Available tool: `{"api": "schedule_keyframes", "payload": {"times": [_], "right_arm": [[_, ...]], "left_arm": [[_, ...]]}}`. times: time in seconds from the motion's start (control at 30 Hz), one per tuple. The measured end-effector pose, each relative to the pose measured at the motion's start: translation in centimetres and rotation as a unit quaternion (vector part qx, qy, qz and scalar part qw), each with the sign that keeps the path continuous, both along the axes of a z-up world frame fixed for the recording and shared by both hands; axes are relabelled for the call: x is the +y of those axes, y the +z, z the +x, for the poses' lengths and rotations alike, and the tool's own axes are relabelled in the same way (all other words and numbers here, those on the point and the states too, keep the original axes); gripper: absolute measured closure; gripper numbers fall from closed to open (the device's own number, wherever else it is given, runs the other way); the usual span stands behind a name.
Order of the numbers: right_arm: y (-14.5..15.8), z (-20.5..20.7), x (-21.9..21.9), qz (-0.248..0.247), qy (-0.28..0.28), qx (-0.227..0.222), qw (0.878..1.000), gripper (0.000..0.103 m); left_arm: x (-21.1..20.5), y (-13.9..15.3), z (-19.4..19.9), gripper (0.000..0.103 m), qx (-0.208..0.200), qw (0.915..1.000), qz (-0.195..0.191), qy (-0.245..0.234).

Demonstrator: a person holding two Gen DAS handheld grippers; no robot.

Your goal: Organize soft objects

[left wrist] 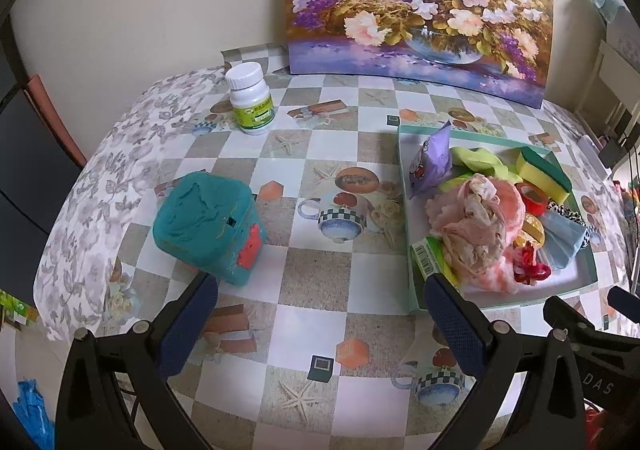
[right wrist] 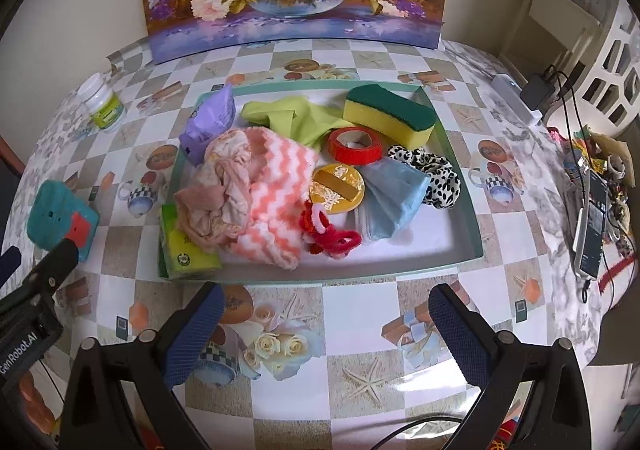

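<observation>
Left wrist view: the left gripper [left wrist: 320,314] hangs over a table [left wrist: 320,153] covered in a checked, patterned cloth. Its two blue-padded fingers [left wrist: 188,326] are spread wide apart and hold nothing. Just ahead of the left finger sits a teal block with a red patch [left wrist: 208,226]. Farther back stands a white pill bottle with a green label [left wrist: 250,97], and a flower painting [left wrist: 416,5] leans against the wall behind. To the right is a shallow green-rimmed tray [left wrist: 404,185] heaped with soft things: a crumpled beige cloth [left wrist: 476,226] on a pink and white fuzzy cloth [left wrist: 508,193], a purple packet [left wrist: 430,161], and a yellow and green sponge [left wrist: 544,169].

Right wrist view: the right gripper [right wrist: 326,330] is over the table's near edge, fingers [right wrist: 460,334] wide apart and empty, pointing at the tray [right wrist: 452,153]. Inside the tray lie the beige cloth [right wrist: 216,189] on the pink and white cloth [right wrist: 276,193], a lime green cloth [right wrist: 296,117], the sponge [right wrist: 388,113], a red tape roll [right wrist: 355,143], a gold disc [right wrist: 338,183], a light blue cloth [right wrist: 394,197], a black and white spotted scrunchie [right wrist: 434,171], a red fuzzy loop [right wrist: 332,236] and a green tissue packet [right wrist: 184,250] in the near left corner. The teal block [right wrist: 60,215] sits left of the tray, outside it.
</observation>
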State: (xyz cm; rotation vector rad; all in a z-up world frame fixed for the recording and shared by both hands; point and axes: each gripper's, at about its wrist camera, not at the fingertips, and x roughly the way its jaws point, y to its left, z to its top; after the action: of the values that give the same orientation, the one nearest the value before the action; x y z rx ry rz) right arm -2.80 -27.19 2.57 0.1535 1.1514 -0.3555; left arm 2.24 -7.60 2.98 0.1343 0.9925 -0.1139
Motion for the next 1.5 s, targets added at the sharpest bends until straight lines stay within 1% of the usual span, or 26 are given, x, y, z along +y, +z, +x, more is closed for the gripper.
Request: {"api": "schedule_keyframes", "payload": {"times": [0.27, 0.7, 0.97, 1.5], "right_arm": [[0.1, -0.1, -0.1, 0.001, -0.001, -0.003, 1.0, 0.0], [-0.1, 0.2, -0.3, 0.0, 0.006, 0.002, 1.0, 0.0], [-0.2, 0.2, -0.7, -0.001, 0.002, 0.001, 1.0, 0.0], [-0.2, 0.2, -0.8, -0.004, 0.0, 0.003, 1.0, 0.0]], "left_arm": [[0.4, -0.3, 0.1, 0.0, 0.009, 0.9997, 0.012, 0.018], [0.3, -1.1, 0.6, 0.0, 0.029, 0.9992, 0.02, 0.019], [0.3, -1.4, 0.8, 0.0, 0.035, 0.9987, 0.028, 0.023], [0.5, -1.6, 0.9, 0.0, 0.038, 0.9985, 0.028, 0.028]]}}
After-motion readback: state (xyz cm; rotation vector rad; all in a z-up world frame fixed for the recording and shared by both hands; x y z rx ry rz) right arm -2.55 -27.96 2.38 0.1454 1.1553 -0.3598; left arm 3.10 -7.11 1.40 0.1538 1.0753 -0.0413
